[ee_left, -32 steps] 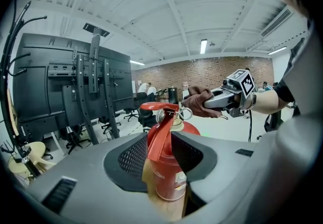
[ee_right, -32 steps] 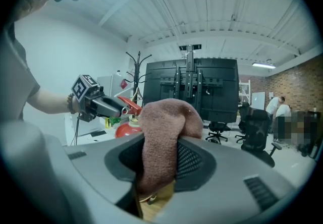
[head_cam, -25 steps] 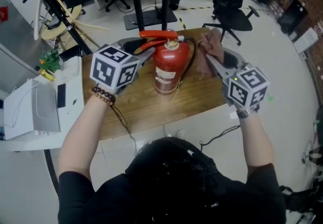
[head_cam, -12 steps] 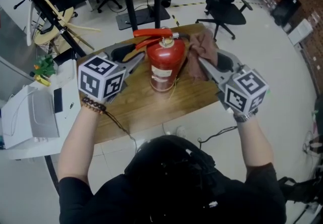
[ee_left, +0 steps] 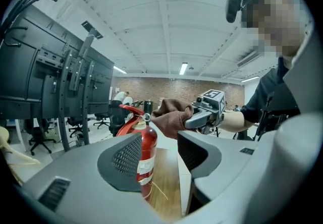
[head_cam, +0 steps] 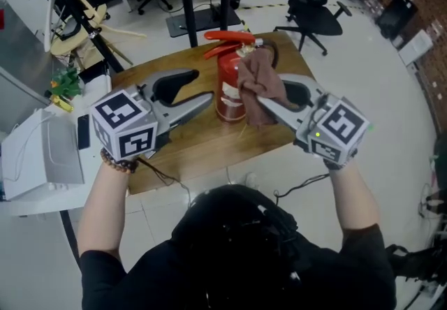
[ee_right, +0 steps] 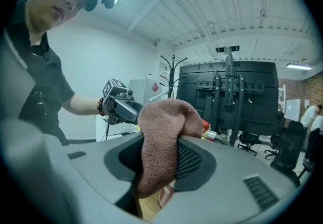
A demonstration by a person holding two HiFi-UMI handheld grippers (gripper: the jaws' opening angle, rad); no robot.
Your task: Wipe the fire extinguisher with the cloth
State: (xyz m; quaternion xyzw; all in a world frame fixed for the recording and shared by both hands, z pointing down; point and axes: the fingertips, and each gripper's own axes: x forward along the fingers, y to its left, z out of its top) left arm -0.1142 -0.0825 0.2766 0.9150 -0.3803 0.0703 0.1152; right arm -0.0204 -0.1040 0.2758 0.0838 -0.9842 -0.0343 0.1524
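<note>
1. Standing beneath everything, a wooden table (head_cam: 195, 141) is seen.
2. A red fire extinguisher (head_cam: 228, 96) is set upright at the table's far middle.
3. The left gripper (head_cam: 204, 89) is held just left of the extinguisher. Its jaws have just been opened wide, and nothing is pinched.
4. The right gripper (head_cam: 255, 97) is held on the right. Its jaws have just been eased slightly apart, yet the cloth is clamped between them.
5. The brown cloth (head_cam: 257, 78) is held at the extinguisher's upper right side, apparently touching it.
</note>
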